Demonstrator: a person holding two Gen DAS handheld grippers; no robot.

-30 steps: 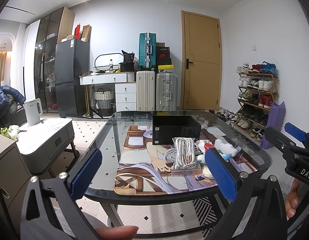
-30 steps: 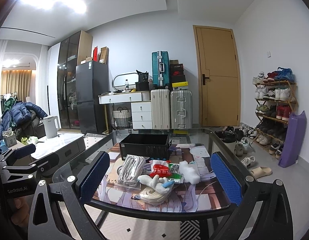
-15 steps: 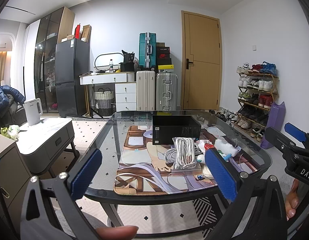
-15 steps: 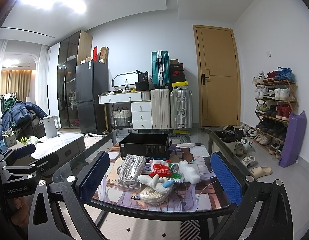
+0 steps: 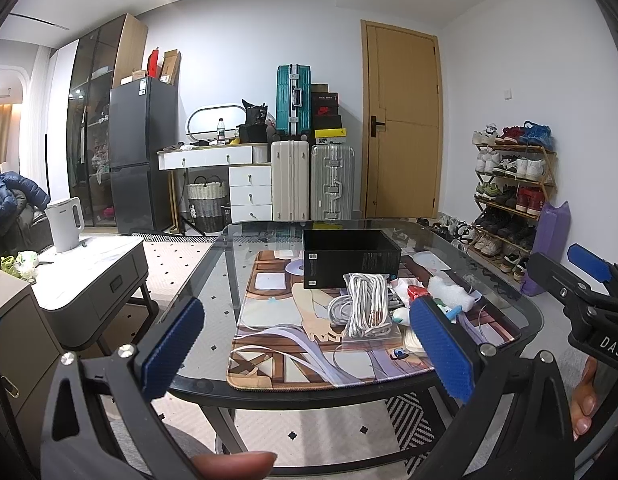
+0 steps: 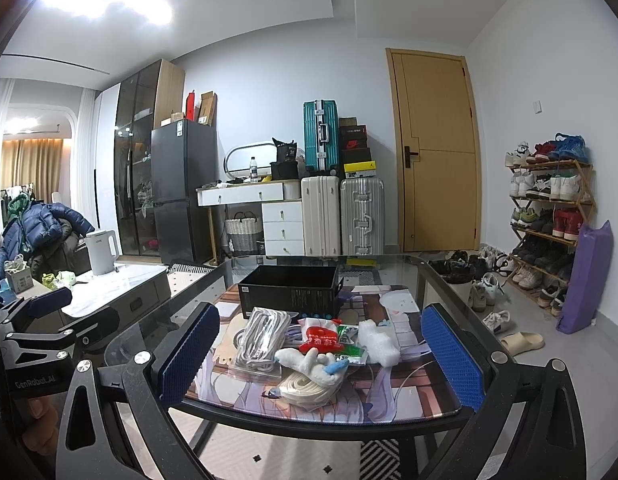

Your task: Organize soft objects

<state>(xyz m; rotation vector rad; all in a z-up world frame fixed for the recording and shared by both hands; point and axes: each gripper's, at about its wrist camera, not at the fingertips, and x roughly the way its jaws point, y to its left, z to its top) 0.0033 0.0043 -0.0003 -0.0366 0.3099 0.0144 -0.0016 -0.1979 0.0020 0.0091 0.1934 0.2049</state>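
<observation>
Black rectangular bin (image 6: 289, 290) behind bagged white cords (image 6: 260, 338).

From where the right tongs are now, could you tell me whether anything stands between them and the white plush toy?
Nothing visible does. The right tongs are open and short of the glass table, and the white plush toy lies on top of the pile at its near side, above the cream strap coil.

Left gripper (image 5: 305, 344) fingers spread, black box (image 5: 351, 258), bagged cords (image 5: 367, 310)
</observation>
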